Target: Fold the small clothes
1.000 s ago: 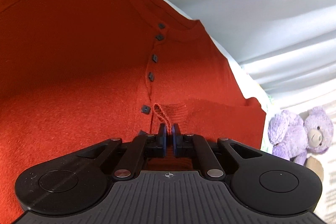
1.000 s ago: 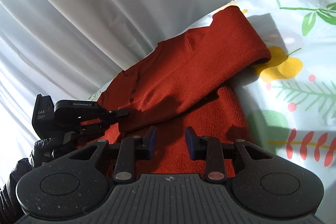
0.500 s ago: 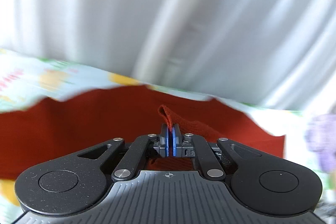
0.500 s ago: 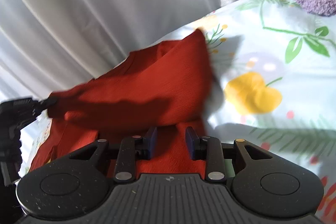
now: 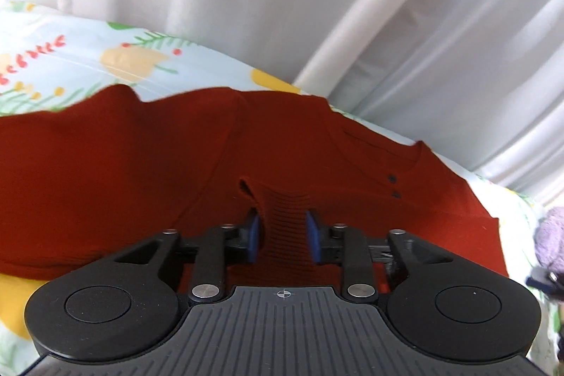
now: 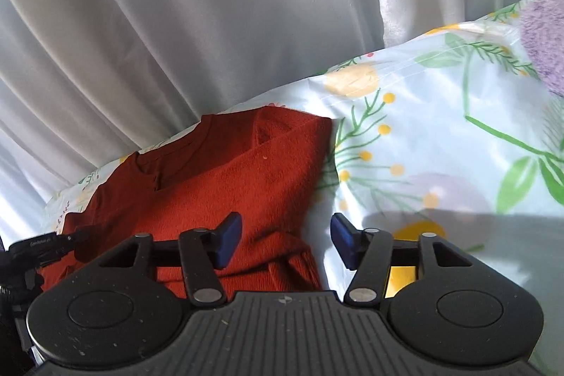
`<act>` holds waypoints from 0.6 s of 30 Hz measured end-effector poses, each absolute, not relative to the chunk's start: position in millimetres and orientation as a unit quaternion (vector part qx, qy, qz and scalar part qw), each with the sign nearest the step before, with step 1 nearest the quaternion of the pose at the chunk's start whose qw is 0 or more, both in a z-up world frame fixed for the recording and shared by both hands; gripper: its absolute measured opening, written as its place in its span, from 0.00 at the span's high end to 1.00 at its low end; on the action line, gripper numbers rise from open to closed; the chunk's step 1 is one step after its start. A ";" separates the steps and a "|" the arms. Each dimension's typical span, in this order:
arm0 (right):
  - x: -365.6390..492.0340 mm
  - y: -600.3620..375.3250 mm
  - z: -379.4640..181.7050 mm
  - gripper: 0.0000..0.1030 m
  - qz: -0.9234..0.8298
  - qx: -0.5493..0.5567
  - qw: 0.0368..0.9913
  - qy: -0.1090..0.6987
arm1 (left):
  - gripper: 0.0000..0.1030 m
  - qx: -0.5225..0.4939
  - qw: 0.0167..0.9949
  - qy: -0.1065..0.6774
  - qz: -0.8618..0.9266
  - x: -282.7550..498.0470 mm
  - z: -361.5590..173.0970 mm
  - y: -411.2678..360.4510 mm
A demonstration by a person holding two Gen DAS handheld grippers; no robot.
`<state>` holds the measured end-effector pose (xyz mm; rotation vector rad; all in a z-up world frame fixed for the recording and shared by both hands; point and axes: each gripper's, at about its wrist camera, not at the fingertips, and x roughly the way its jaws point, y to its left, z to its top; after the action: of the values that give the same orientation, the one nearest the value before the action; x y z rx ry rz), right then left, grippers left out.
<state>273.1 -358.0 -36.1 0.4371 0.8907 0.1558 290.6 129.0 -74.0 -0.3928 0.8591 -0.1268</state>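
A red knit sweater [image 5: 148, 161] with dark buttons lies on the floral sheet [image 5: 70, 59]. In the left wrist view my left gripper [image 5: 283, 235] is open, with the ribbed sleeve cuff [image 5: 282, 210] lying loose between its blue pads. In the right wrist view the sweater [image 6: 218, 185] lies with a sleeve folded across its front. My right gripper [image 6: 285, 240] is open and empty over the sweater's right edge. The left gripper [image 6: 42, 244] shows at the far left of that view.
White curtains [image 6: 211, 6] hang close behind the bed. A purple plush toy [image 6: 546, 23] sits at the right on the sheet [image 6: 440, 136], and it shows at the right edge of the left wrist view [image 5: 550, 235].
My left gripper carried the cuff across the sweater, then opened and let it go. My right gripper opened wider and shifted right. The sleeve now lies folded over the body.
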 end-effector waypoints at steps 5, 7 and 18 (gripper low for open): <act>307.8 -348.3 -53.7 0.44 0.072 0.201 0.870 0.443 | 0.77 -0.176 0.880 0.436 -0.073 301.3 -78.6 115.1; 315.9 -344.8 -60.3 0.44 0.065 0.192 0.869 0.451 | 0.94 -0.167 0.879 0.441 -0.067 305.9 -81.9 112.0; 335.8 -324.1 -71.7 0.44 0.061 0.157 0.874 0.456 | 0.94 -0.030 0.936 0.348 -0.030 305.0 -37.4 93.2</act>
<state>335.8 -324.1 -71.7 0.3287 0.9523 0.1272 305.0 93.2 -37.4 -0.0622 0.7114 -0.0607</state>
